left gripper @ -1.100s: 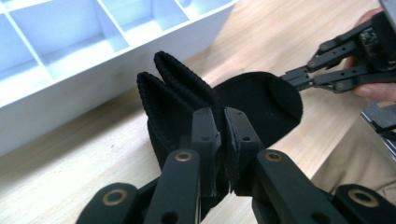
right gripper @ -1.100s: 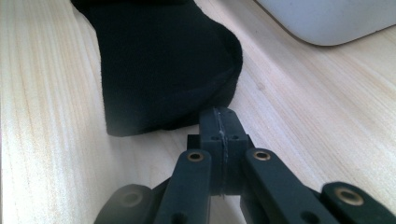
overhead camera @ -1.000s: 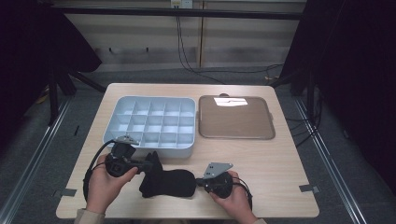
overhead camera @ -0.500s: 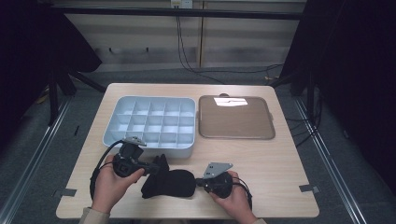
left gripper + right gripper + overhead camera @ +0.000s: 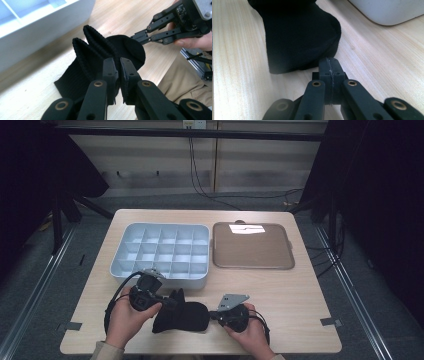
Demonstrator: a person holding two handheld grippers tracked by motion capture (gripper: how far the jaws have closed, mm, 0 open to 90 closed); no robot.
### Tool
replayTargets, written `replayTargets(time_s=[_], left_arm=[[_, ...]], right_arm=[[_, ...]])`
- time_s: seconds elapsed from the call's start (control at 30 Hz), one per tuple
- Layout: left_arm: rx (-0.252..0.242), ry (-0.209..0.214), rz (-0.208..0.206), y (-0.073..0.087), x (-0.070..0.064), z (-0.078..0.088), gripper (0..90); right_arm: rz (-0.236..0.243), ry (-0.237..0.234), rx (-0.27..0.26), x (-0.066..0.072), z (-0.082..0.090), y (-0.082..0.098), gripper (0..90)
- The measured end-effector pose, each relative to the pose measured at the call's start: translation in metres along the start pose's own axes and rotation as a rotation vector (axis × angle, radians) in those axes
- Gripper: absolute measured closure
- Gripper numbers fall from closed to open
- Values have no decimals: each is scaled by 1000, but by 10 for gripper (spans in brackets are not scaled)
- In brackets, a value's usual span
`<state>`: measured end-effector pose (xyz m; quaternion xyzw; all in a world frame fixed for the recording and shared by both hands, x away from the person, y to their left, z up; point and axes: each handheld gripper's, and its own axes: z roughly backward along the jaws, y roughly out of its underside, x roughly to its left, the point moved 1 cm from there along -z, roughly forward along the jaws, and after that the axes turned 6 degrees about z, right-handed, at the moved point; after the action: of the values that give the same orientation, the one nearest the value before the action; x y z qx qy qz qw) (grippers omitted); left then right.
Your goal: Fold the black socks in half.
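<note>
Black sock, pale wooden table, dark room

A light wooden table with rounded corners sits in the lower middle of the high view, standing on a grey floor that looks like carpet. Metal rails run along the floor at the lower left and lower right. Black curtains hang at the upper left and down the whole right side, leaving those parts dark. Across the top runs a pale panelled wall under a dark horizontal bar. Black cables hang down the wall's centre and trail over the floor behind the table. Small grey tape strips mark the table's lower corners.
</note>
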<state>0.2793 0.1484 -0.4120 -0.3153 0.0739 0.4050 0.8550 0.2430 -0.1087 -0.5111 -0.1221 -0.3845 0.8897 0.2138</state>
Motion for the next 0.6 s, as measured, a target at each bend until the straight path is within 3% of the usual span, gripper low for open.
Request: replayTargets(time_s=[0.6], left_arm=[[46, 7, -25, -2, -9, -25, 835]], right_arm=[[2, 1, 0, 1, -1, -1, 900]])
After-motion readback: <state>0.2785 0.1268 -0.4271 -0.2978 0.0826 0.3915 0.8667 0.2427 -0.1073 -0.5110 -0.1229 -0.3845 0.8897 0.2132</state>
